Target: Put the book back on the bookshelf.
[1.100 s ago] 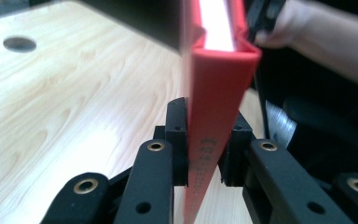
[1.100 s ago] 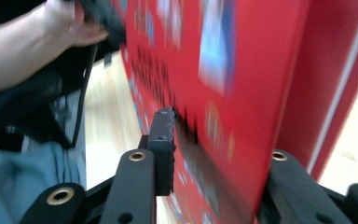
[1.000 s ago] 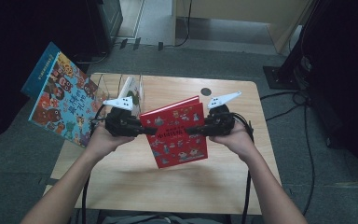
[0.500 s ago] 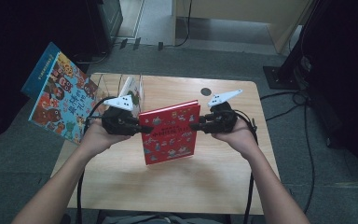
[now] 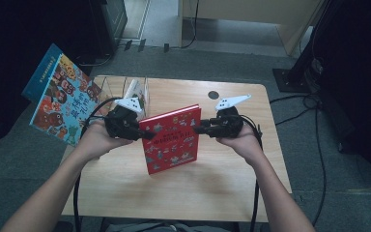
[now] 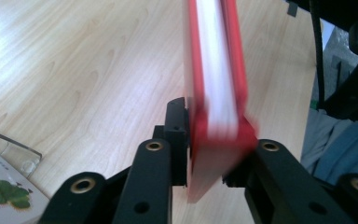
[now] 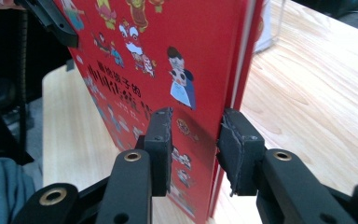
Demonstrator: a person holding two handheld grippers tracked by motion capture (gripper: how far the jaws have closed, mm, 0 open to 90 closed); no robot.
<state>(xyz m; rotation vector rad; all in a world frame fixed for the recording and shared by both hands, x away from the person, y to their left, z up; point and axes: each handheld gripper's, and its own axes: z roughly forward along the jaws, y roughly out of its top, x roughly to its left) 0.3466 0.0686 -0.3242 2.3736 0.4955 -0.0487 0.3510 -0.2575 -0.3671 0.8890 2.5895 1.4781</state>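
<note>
Grey carpet is seen around a light wooden table (image 5: 232, 188), viewed from above. A red picture book (image 5: 171, 138) is held up at the table's middle, gripped from both sides. At the book's nine o'clock edge, the left gripper (image 5: 145, 136) is clamped on the book; in the left gripper view the red cover and white pages are pinched between the jaws. At the book's three o'clock edge, the right gripper (image 5: 199, 129) is clamped on the cover. A clear stand (image 5: 142, 92) with a book in it is seen at eleven o'clock on the table. A blue picture book (image 5: 60, 100) is seen past the table's ten o'clock corner.
</note>
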